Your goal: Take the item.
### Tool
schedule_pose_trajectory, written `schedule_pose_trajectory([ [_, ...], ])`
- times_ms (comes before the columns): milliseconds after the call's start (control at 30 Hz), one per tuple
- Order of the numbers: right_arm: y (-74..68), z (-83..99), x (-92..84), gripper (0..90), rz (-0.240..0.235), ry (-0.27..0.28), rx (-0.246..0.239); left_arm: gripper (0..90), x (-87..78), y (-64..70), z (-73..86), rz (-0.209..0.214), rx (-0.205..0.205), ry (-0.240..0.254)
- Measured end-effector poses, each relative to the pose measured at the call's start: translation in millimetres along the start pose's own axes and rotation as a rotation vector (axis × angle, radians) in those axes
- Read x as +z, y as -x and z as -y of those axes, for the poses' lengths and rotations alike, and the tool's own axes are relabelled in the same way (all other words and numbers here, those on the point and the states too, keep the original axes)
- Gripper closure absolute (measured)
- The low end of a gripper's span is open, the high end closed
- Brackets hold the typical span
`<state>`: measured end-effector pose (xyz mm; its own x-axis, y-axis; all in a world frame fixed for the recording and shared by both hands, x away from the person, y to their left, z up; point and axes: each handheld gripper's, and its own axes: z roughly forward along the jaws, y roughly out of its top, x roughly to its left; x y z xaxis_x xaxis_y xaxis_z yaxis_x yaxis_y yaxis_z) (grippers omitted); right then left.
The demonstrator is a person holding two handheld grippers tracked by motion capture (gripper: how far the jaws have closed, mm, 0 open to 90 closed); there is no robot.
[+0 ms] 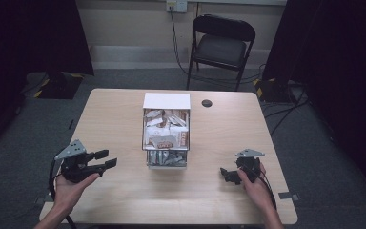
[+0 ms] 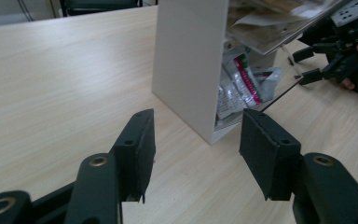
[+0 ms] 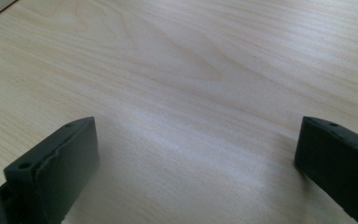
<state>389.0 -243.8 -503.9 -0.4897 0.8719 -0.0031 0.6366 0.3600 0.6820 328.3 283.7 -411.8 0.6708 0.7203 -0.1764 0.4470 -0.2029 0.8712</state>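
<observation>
1. Box (image 1: 166, 136) stands mid-table, a white-sided organizer with clear front panels, two tiers, stuffed with small packets (image 1: 164, 125). In the left gripper view its white side wall (image 2: 189, 60) faces the jaws, with packets showing behind the clear front.
2. Handling, my guess: the box is rigid and light-to-moderate, with smooth walls that are likely slippery for pads; the clear panels look thin (could flex or crack if squeezed hard). Best hold is probably across the white side walls or the top edge, not the clear front.
3. Packets: soft, crinkly, very light, easy to pinch by an edge but prone to slip or drag neighbours out. Too jumbled to count; many.
4. Counts: one box, two grippers, one chair (image 1: 221, 40) behind the table, one dark round spot (image 1: 207, 103) on the tabletop near the box's back right corner.
5. Left gripper (image 1: 102, 160): jaws moderately apart, nothing between them, near the box's left side, not touching it.
6. Right gripper (image 1: 228, 175): jaws spread wide in its own view, holding nothing, over bare table (image 3: 205, 70) (well right of the box).
</observation>
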Motion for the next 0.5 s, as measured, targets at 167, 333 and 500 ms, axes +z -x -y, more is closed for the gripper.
schedule_pose_trajectory([
  [167, 0.0, 0.0, 0.0, 0.0, 0.0, 0.0, 0.0, 45.6, -3.2, 9.1, -16.3, 0.038, 0.028, 0.031],
  [333, 0.0, 0.0, 0.0, 0.0, 0.0, 0.0, 0.0, 47.1, -5.7, 15.8, -32.4, 0.063, 0.061, 0.059],
  [500, 0.0, 0.0, 0.0, 0.0, 0.0, 0.0, 0.0, 47.5, -8.1, 20.4, -45.8, 0.08, 0.078, 0.079],
])
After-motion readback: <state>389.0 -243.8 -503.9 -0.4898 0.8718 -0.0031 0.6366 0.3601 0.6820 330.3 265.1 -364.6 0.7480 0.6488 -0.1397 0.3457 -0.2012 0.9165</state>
